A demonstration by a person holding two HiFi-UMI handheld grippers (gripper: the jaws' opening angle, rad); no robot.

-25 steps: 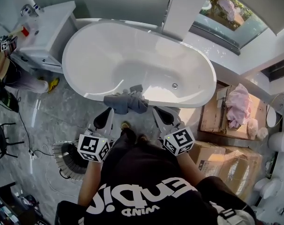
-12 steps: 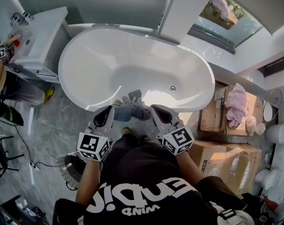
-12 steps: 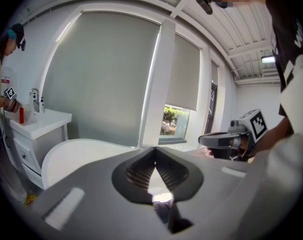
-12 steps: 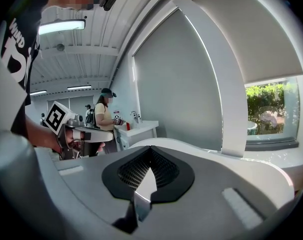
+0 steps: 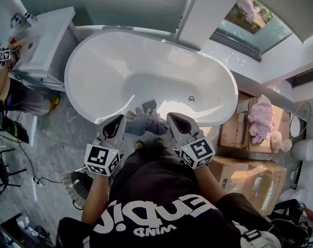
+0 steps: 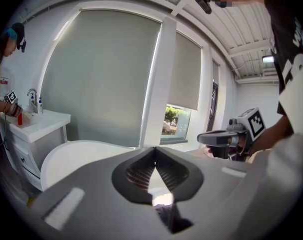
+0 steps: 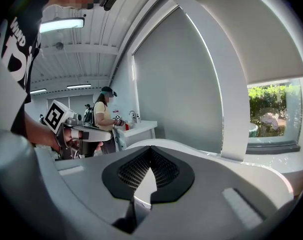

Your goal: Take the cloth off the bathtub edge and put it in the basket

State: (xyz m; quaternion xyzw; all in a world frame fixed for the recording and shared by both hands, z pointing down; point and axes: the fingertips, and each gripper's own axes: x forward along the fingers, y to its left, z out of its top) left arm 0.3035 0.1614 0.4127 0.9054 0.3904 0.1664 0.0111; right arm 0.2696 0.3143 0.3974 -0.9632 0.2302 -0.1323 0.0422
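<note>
A crumpled grey cloth (image 5: 146, 121) lies over the near rim of the white bathtub (image 5: 94, 50). My left gripper (image 5: 119, 119) sits just left of the cloth, and my right gripper (image 5: 172, 117) just right of it, both level with the rim. Both pairs of jaws are shut with nothing between them. In the left gripper view the shut tips (image 6: 155, 148) point over the tub, with the right gripper (image 6: 217, 138) off to the side. The right gripper view shows its shut tips (image 7: 150, 149) and the left gripper (image 7: 89, 133). The ribbed basket (image 5: 75, 182) stands on the floor at lower left, partly hidden by my arm.
A white sink cabinet (image 5: 40, 40) stands left of the tub, with another person (image 5: 4, 81) beside it. Cardboard boxes (image 5: 239, 130) with a pink cloth (image 5: 262, 119) on them sit to the right. A cable (image 5: 30, 154) runs over the grey tiled floor.
Both grippers have moved forward toward the tub rim and now flank the cloth. The cloth has not moved on the rim.
</note>
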